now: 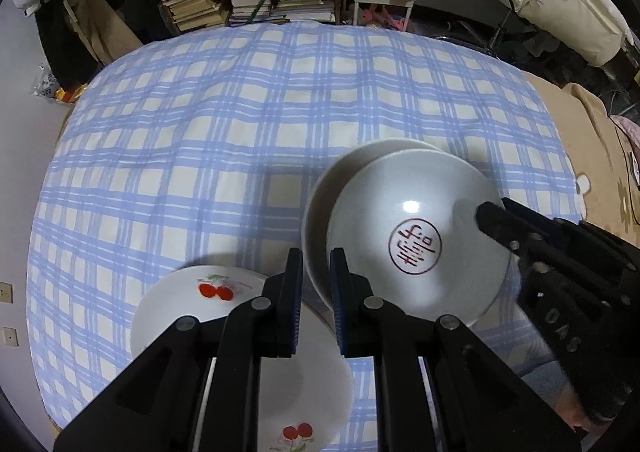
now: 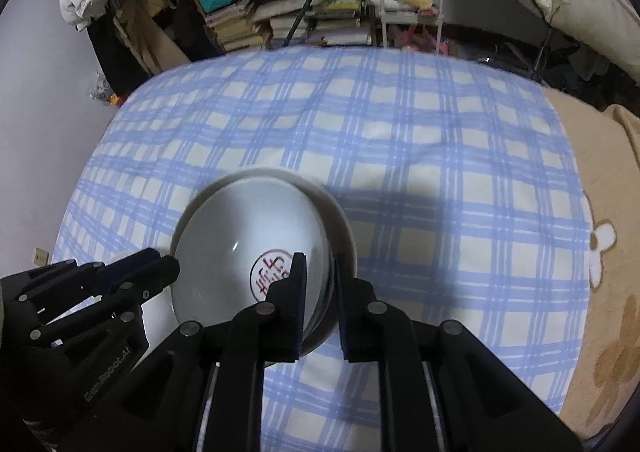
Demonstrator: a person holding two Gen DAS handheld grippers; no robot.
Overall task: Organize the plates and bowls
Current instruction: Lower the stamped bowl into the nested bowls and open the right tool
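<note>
Under stamped bowl (image 1: 416, 244), half-hidden second bowl (image 1: 320, 204)

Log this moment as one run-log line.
left hand-held gripper: shut on outer bowl rim | right hand-held gripper: shut on stamped bowl rim | cherry plate: on tablecloth

Black tools (image 1: 316, 292), blue-ribbed pads (image 1: 335, 292)

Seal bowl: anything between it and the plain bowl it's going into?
Nothing visible. The seal bowl sits tilted, already partly inside the plain bowl. The right gripper and left gripper pinch opposite rims. The cherry plate lies beside, under the left gripper.
</note>
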